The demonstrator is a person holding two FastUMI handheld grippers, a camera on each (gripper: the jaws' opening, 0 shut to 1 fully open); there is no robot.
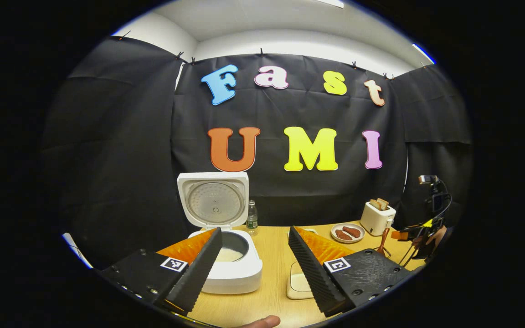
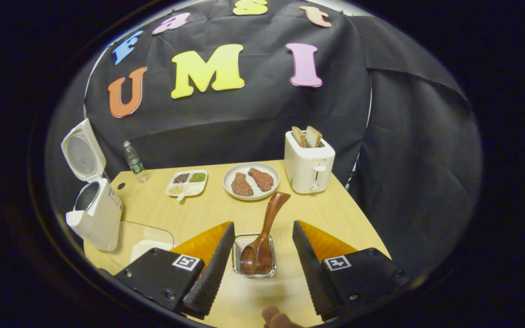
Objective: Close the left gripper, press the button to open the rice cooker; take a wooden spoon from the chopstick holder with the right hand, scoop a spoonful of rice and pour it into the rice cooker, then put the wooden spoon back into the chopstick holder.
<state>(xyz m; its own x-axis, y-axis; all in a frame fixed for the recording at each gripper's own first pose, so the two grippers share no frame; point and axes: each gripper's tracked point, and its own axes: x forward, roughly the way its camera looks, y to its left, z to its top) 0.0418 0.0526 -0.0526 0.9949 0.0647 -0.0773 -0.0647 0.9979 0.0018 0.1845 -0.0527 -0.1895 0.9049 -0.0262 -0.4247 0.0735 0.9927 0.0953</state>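
The white rice cooker [image 1: 235, 273] stands open with its lid [image 1: 212, 200] tipped up, and pale rice shows in the pot. My left gripper [image 1: 255, 269] is open just in front of it, nothing between its fingers. In the right gripper view the cooker [image 2: 94, 214] stands at the far left. My right gripper [image 2: 262, 269] is open, its fingers either side of the metal chopstick holder [image 2: 238, 248] without touching it. A wooden spoon [image 2: 271, 214] stands in the holder, bowl down, handle leaning away. A clear box of rice [image 2: 141, 243] lies beside the cooker.
On the wooden table [image 2: 335, 214] stand a white toaster [image 2: 309, 166] with bread, a plate of meat [image 2: 251, 181], a divided seasoning tray [image 2: 187, 182] and a small bottle [image 2: 133, 161]. A fingertip [image 2: 276, 316] shows at the bottom edge. Black cloth walls the booth.
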